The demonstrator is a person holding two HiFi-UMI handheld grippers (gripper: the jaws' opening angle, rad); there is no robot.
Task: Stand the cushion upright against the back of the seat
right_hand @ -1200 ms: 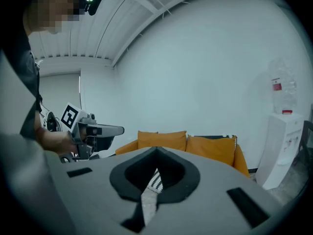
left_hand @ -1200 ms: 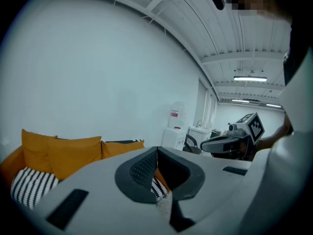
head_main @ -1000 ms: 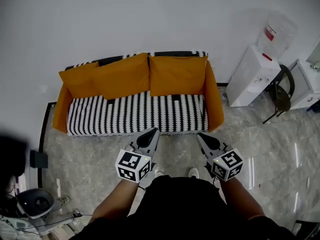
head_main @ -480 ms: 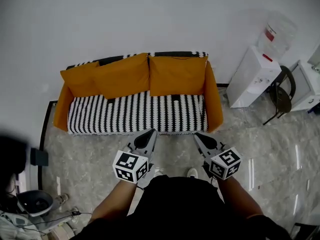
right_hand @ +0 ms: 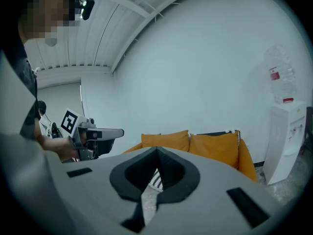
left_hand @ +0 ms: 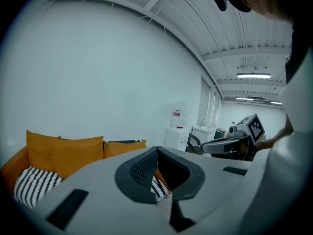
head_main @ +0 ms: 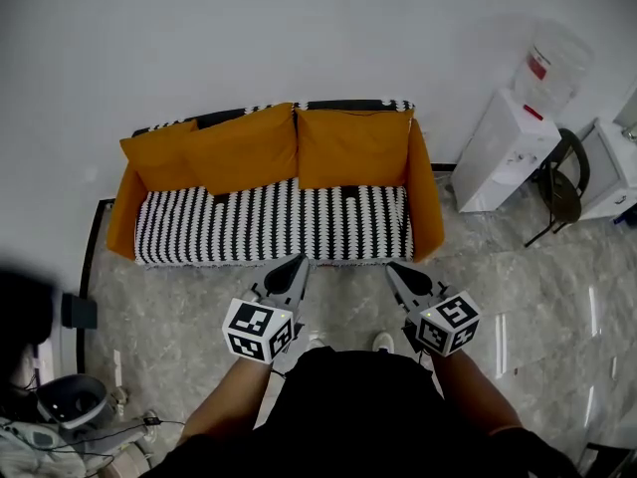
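Movement was almost nil: left gripper [head_main: 297, 264] stayed closed and empty, short of the sofa [head_main: 269, 227]. Three orange cushions [head_main: 244, 150] stood against its back. Right gripper [head_main: 394, 268] was likewise closed and empty, so the task looked finished.

Item count, head view:

- Sofa [head_main: 274, 229]: one, with a black-and-white striped seat.
- Orange cushions along the sofa back: three, namely left cushion [head_main: 157, 159], middle cushion [head_main: 244, 149] and right cushion [head_main: 353, 147].
- Orange sofa arms: two, namely left arm [head_main: 121, 217] and right arm [head_main: 426, 202].
- Grippers: two, namely left gripper [head_main: 296, 261] and right gripper [head_main: 392, 268].
- Marker cubes: two, one per gripper.
- Water dispenser [head_main: 503, 152]: one, carrying one bottle [head_main: 552, 68].
- Black chair [head_main: 562, 182]: one.
- Shoes: two.
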